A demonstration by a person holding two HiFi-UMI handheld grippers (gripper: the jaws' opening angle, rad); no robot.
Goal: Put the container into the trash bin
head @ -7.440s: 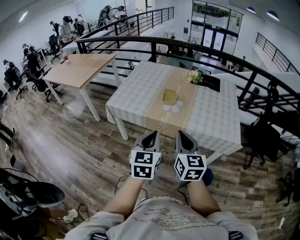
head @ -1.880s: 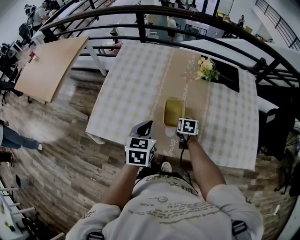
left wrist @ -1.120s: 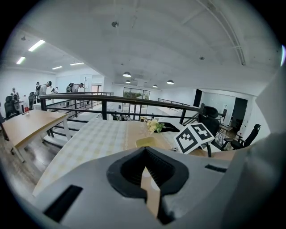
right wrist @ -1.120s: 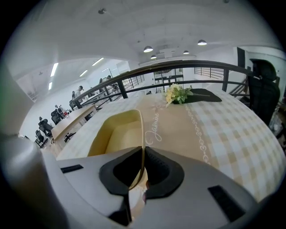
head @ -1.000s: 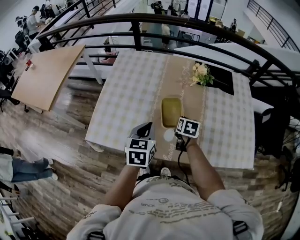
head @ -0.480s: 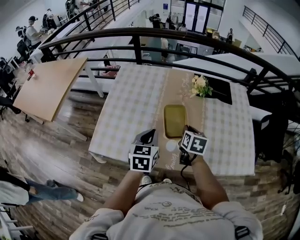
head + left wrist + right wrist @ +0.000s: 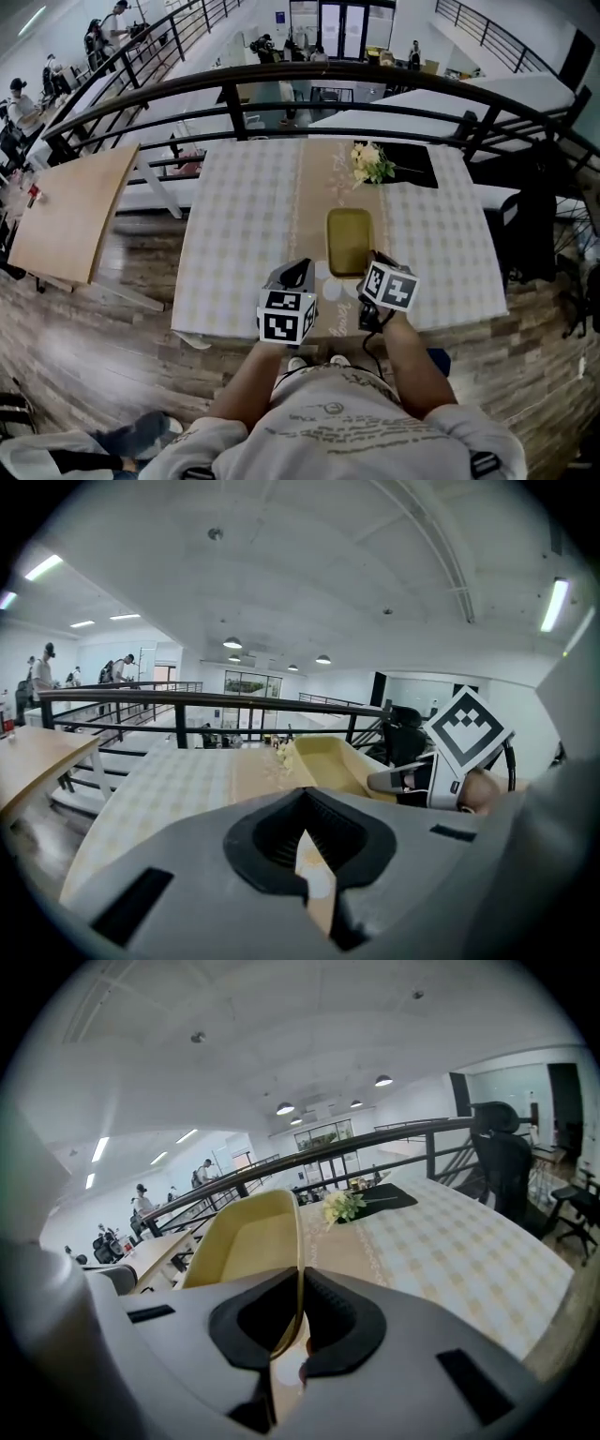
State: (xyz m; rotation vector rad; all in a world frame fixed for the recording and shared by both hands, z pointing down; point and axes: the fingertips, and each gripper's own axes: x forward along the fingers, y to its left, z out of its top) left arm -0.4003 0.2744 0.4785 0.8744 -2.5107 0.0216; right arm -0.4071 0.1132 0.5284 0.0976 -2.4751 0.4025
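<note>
Your right claw [image 7: 372, 264] is closed tight on the near edge of the yellow container [image 7: 349, 239]. In the right gripper view you can see the thin wall of the container pinched between the two dark pads. That edge is a good place to grab, because the wall is thin and fits between the pads, while the whole container is too wide for them.

The container sticks out in front of your claw, over the brown strip down the middle of the table [image 7: 244, 216]. It looks lifted off the table, with its far end tipped up a bit. That is because you hold it by one edge only. It looks empty inside, so the tilt should not spill anything.

Your left claw [image 7: 298, 272] is closed with nothing in it. It hangs just beside the container, to the left, and does not touch it. One claw is enough for a light thing like this.

The flowers [image 7: 370, 161] sit at the far end of the table, well away from your claws.

No view shows the trash bin, so you will have to turn and look for it
</note>
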